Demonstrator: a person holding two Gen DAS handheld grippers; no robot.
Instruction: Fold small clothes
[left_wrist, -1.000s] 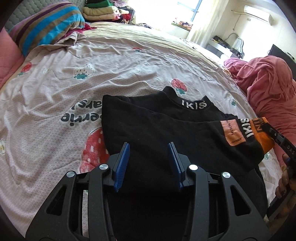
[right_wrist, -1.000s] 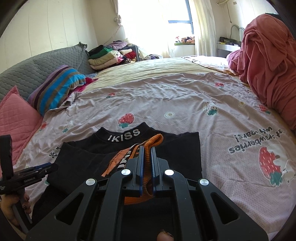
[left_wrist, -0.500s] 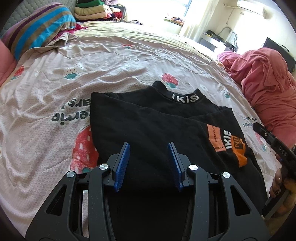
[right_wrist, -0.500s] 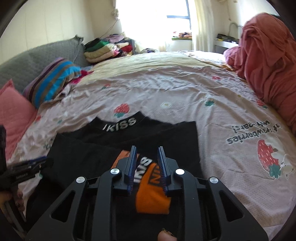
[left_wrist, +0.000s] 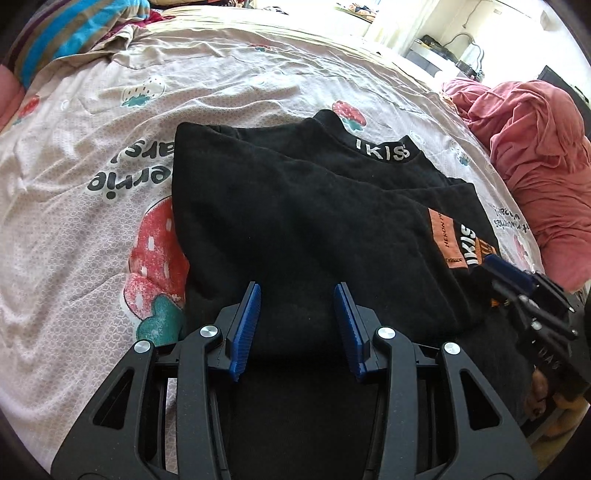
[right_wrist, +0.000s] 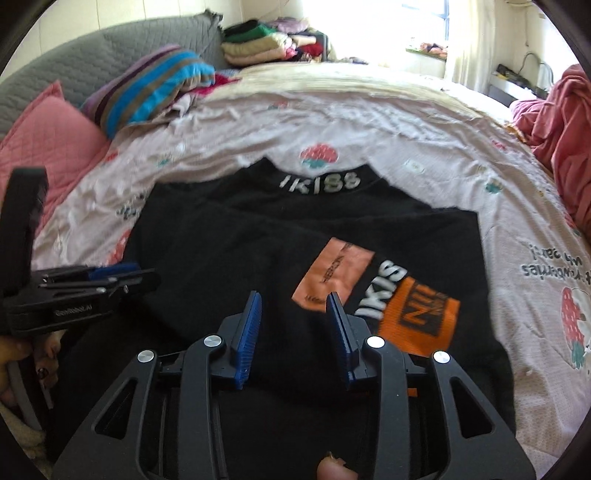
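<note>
A black sweater (left_wrist: 295, 206) with white "IKISS" lettering on its collar (right_wrist: 319, 182) lies on the strawberry bedspread (left_wrist: 92, 229), both sleeves folded in. The top sleeve crosses the body, and its orange cuff (right_wrist: 421, 317) lies flat at the lower right. My right gripper (right_wrist: 293, 299) hovers just left of that cuff. Its jaws are opening and only flat cloth lies under them. It also shows at the right edge of the left wrist view, right gripper (left_wrist: 517, 291). My left gripper (left_wrist: 296, 291) stands open over the sweater's near part, pinching nothing; from the side, left gripper (right_wrist: 110, 275).
A heap of pink cloth (left_wrist: 535, 147) sits at the bed's right side. A striped pillow (right_wrist: 147, 88) and a pink pillow (right_wrist: 48, 136) lie at the left, with a stack of folded clothes (right_wrist: 258, 44) behind. A hand (right_wrist: 22, 354) holds the left gripper.
My right gripper let go of the orange cuff and sank toward the sweater. The sleeve now lies flat across the body. The left gripper tilted down a little and stayed open.
</note>
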